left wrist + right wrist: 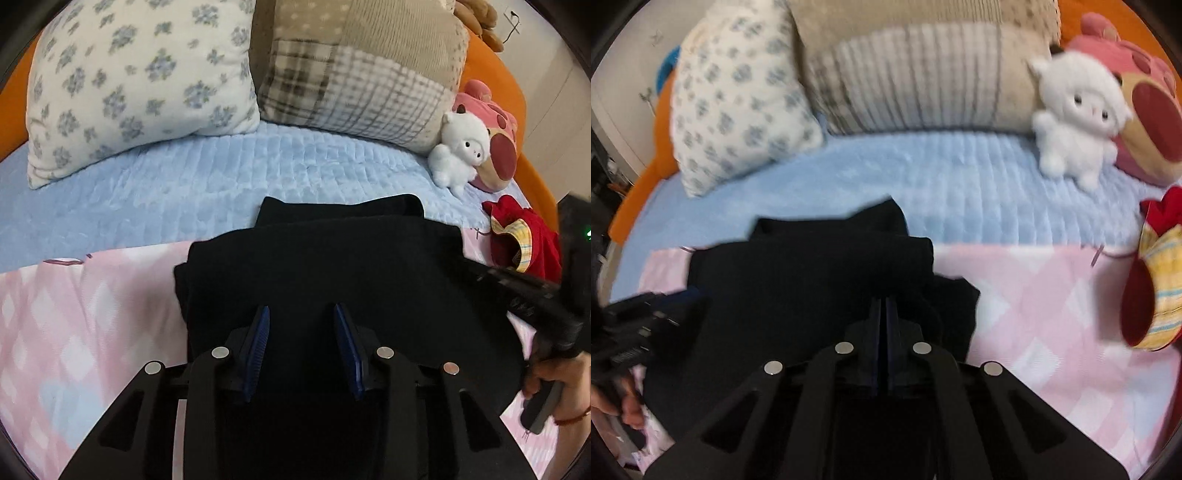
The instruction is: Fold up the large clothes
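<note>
A black garment (pixel 332 258) lies folded in layers on a pink checked sheet (pixel 74 314). My left gripper (pixel 302 317) hovers over its near part, blue pads apart, with only the flat cloth below them and nothing pinched. In the right wrist view the same black garment (pixel 812 277) fills the centre-left. My right gripper (pixel 885 306) is over the garment's right edge with its pads pressed together; no cloth shows between them. A hand holds the right gripper's handle (pixel 543 384) at the garment's right side. The left gripper's body (pixel 646 325) shows at the garment's left edge.
A light blue quilted blanket (pixel 184 184) lies beyond the garment. Behind it lean a floral pillow (pixel 140 85) and a beige patchwork pillow (pixel 354 74). A white plush toy (pixel 1075 122), a pink plush (pixel 1145 110) and a red and yellow cloth item (pixel 1156 280) sit at the right.
</note>
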`<state>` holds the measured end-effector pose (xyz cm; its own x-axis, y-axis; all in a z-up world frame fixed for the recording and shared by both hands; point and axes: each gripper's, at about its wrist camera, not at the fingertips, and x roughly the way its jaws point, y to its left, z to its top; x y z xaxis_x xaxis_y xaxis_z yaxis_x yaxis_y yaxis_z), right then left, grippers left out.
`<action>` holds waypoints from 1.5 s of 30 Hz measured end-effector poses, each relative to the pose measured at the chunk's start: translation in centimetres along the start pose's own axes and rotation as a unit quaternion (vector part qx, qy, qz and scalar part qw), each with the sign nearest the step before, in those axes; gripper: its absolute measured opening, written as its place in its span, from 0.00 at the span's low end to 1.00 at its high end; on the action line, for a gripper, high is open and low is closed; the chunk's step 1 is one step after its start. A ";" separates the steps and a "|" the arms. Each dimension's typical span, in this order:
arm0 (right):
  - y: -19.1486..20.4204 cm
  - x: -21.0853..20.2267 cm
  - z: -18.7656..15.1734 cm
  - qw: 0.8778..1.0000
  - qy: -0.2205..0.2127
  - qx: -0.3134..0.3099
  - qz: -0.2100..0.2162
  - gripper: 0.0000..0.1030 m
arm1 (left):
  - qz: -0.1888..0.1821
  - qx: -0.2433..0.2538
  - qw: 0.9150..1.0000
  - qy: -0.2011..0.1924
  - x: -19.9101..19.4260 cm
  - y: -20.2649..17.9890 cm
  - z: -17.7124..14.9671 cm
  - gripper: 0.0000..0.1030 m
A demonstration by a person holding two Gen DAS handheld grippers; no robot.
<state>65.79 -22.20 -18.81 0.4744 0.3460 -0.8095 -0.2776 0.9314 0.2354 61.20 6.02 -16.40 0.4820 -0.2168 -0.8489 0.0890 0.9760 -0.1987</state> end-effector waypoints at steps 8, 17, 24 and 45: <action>0.0 -3.1 -0.5 1.000 0.007 0.012 0.011 0.80 | -0.012 -0.008 0.999 -0.029 -4.1 -0.2 -0.2 0.64; -8.3 -7.0 -5.7 0.966 0.100 0.184 0.155 0.83 | -0.101 -0.185 0.977 0.039 -7.5 8.9 -4.7 0.91; -10.5 -2.6 -10.3 0.898 0.127 0.310 0.284 0.94 | -0.209 -0.304 0.926 0.076 -1.9 11.0 -8.8 0.91; -5.2 1.1 -7.0 0.891 0.182 0.320 0.266 0.68 | -0.217 -0.256 0.934 0.122 2.3 5.9 -3.4 0.83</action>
<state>61.93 -27.47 -24.69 0.0832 0.8061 -0.5858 0.2067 0.5611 0.8015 59.89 11.23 -21.24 0.2780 -0.6497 -0.7076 -0.2279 0.6709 -0.7056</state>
